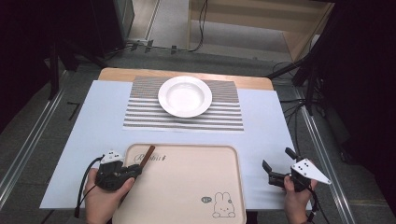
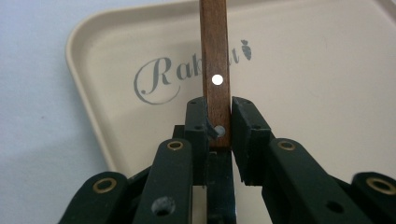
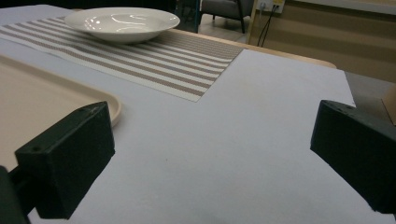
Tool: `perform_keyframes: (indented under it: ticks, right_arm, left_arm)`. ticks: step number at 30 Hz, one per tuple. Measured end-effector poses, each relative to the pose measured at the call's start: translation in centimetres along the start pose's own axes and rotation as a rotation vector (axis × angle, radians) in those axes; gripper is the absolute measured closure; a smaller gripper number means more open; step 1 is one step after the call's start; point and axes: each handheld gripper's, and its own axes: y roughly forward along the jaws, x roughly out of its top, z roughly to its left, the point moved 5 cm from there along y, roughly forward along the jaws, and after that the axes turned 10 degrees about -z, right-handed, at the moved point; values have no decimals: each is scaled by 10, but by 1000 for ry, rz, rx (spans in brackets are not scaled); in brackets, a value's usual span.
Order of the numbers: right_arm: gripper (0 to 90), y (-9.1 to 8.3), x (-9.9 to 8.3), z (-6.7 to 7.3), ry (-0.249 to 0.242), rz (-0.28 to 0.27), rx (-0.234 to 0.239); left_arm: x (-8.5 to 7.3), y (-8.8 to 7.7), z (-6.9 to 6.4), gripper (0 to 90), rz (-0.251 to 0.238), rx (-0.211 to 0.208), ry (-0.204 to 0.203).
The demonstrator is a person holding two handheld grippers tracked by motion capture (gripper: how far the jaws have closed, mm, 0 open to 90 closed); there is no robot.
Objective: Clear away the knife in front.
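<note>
Left gripper (image 2: 218, 122): fingers clamped on a wooden handle (image 2: 215, 60) (two rivets show), over the near-left tray (image 1: 187, 182).
Right gripper (image 1: 279, 164): fingers wide, holding nothing, right of the tray.
Plate (image 1: 185, 96): on the striped mat (image 1: 140, 112), far side of the counter (image 1: 88, 135).

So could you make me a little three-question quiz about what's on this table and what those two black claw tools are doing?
1. True or false: the left gripper is clamped on a wooden handle.
2. What does the white bowl sit on? A) the beige tray B) the striped placemat C) the bare blue sheet
3. Fill in: the right gripper has its jaws ____ and holds nothing.

Key:
1. True; the handle sticks out over the beige tray.
2. B, the striped placemat.
3. Open; it is over the blue sheet, to the right of the tray.
</note>
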Motion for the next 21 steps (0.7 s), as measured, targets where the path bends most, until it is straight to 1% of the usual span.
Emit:
perform_keyframes:
  ticks: [5,7,8,10,13,16,17,18,19,20,21]
  right_arm:
    - [0,0,0,0,-1,-1,-1]
    - [0,0,0,0,-2,-1,-1]
    - [0,0,0,0,-1,1,-1]
    - [0,0,0,0,-1,1,-1]
    - [0,0,0,0,-3,0,-2]
    - [0,0,0,0,-3,2,-2]
    - [0,0,0,0,-3,2,-3]
    - [0,0,0,0,-4,1,-4]
    - [0,0,0,0,-4,1,-5]
    - [0,0,0,0,-4,3,-5]
    - [0,0,0,0,-4,4,-6]
  left_arm:
    - [-5,3,-1,766,11,5,3]
    - [-5,3,-1,766,18,4,8]
    - [-6,4,-1,766,24,8,17]
    - [-7,5,-1,765,26,15,27]
    - [-7,6,-1,763,19,22,29]
    - [-6,5,0,756,25,19,32]
    - [-5,5,1,745,19,23,35]
    - [-2,3,2,713,4,33,39]
    - [1,2,2,690,-14,32,39]
    - [3,2,2,689,-23,23,40]
    - [6,2,2,691,-25,19,52]
